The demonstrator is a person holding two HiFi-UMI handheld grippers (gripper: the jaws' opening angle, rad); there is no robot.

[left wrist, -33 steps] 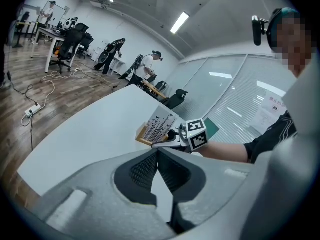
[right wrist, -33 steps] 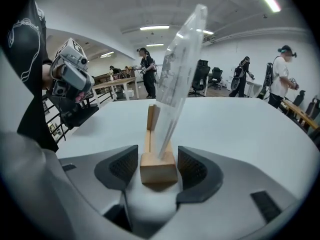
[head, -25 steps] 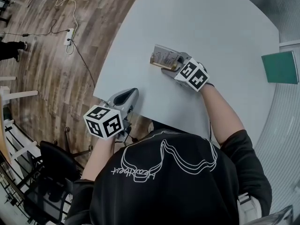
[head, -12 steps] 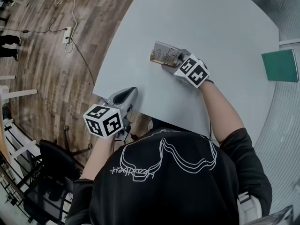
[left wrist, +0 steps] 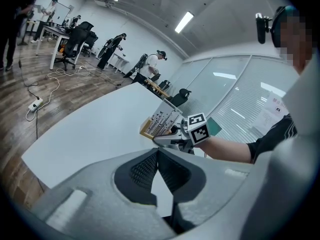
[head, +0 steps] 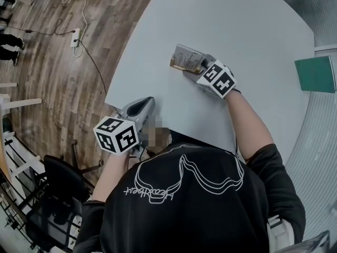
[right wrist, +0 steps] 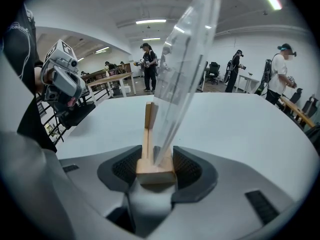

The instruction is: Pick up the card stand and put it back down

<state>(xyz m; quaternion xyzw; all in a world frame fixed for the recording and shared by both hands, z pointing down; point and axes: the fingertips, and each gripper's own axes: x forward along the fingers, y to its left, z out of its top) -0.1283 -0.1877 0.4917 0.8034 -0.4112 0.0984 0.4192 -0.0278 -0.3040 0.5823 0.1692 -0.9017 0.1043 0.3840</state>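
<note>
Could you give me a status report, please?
Left tool shut, empty. Right tool closing, clear acrylic card stand with wooden base between jaws. Nothing blocking.

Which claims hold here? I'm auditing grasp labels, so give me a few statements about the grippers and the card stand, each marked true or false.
1. The wooden base of the card stand sits between the jaws of the right gripper. True; those jaws are closing on it.
2. The left gripper holds the card stand. False: its jaws are together and empty, near the edge of the table.
3. The card stand is over the wooden floor. False: it is over the white table.
4. A clear panel rises from the stand's base. True.
</note>
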